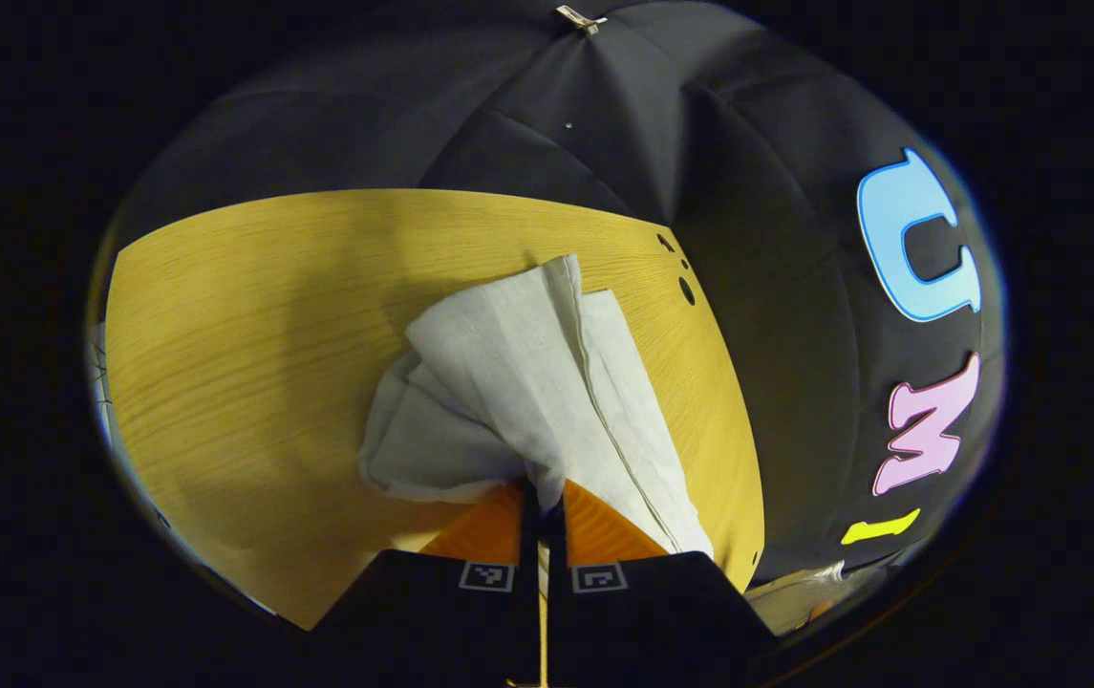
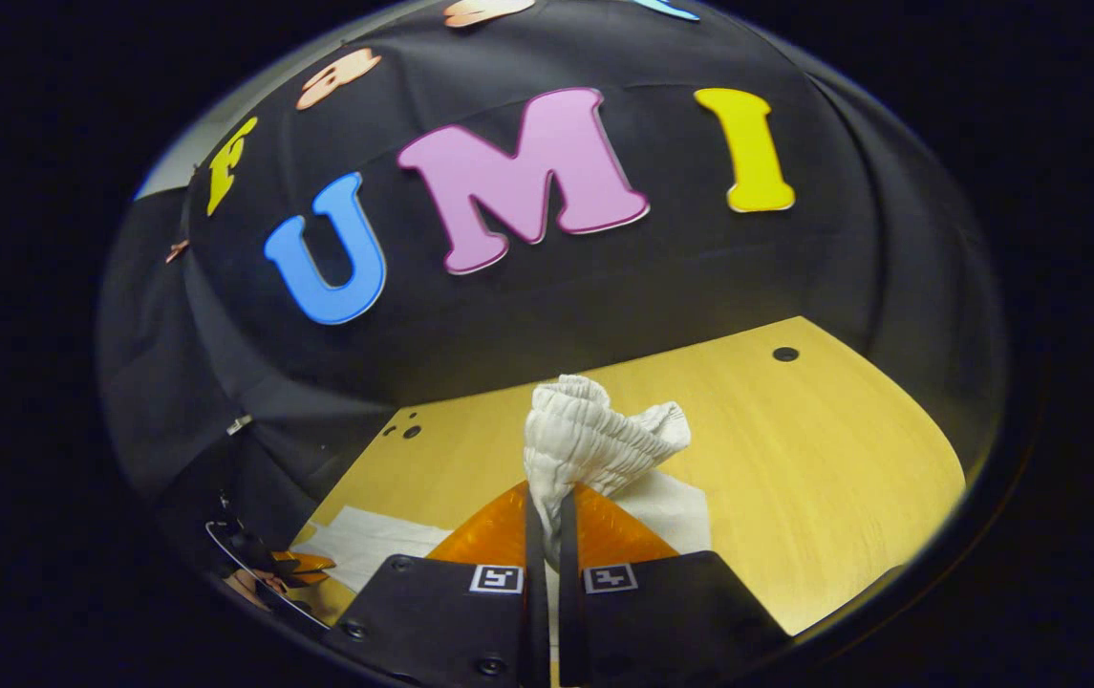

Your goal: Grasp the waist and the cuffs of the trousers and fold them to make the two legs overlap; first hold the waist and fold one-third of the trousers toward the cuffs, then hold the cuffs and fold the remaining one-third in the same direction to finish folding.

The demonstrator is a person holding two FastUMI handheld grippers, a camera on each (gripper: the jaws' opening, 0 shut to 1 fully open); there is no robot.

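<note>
Left gripper (image 1: 543,497): fingers pinched on the cuff end of the pale trousers (image 1: 547,382), which trail over the wooden table (image 1: 241,363). Right gripper (image 2: 551,511): fingers clamped on the gathered elastic waist (image 2: 589,435), lifted above the table. Carrying both ends level and equally taut would likely lay one leg squarely over the other.

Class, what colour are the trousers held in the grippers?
Off-white, plain, no pattern. The trousers show best in the left gripper view.
</note>
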